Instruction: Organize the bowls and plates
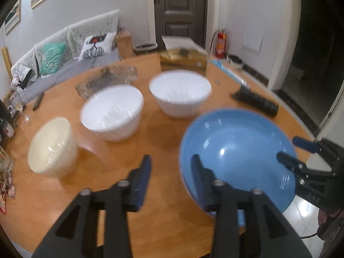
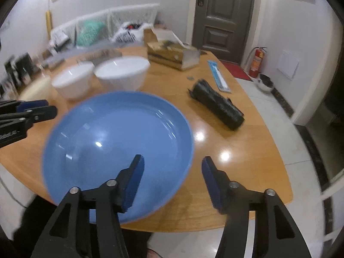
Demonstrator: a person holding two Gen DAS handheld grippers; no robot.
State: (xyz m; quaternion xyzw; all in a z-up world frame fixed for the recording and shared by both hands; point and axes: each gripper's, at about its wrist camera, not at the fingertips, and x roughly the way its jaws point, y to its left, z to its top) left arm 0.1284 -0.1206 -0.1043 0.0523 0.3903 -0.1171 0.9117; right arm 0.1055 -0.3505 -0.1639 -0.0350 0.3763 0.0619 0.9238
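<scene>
Round wooden bench (image 2: 247,172) in a living room, sofa and door way at the back. Closest in, both grippers are wide open and holding nothing. The right gripper (image 2: 172,169) straddles the near-right rim of the blue plate (image 2: 111,142), 1 finger over the plate, the other outside it. The left gripper (image 1: 171,167) hovers at the plate's left edge. The plate sits at the near edge of the bench, maybe overhanging a bit. Past it are 2 white bowls (image 1: 180,92) (image 1: 111,111) side by side and a cream bowl (image 1: 51,146) tipped over off to the left. Further back: a black roll (image 2: 217,105) and a box (image 2: 172,56).

Looks like the grab-the-plate step. Next move is probably closing squarely on the rim, then stacking the bowls.
</scene>
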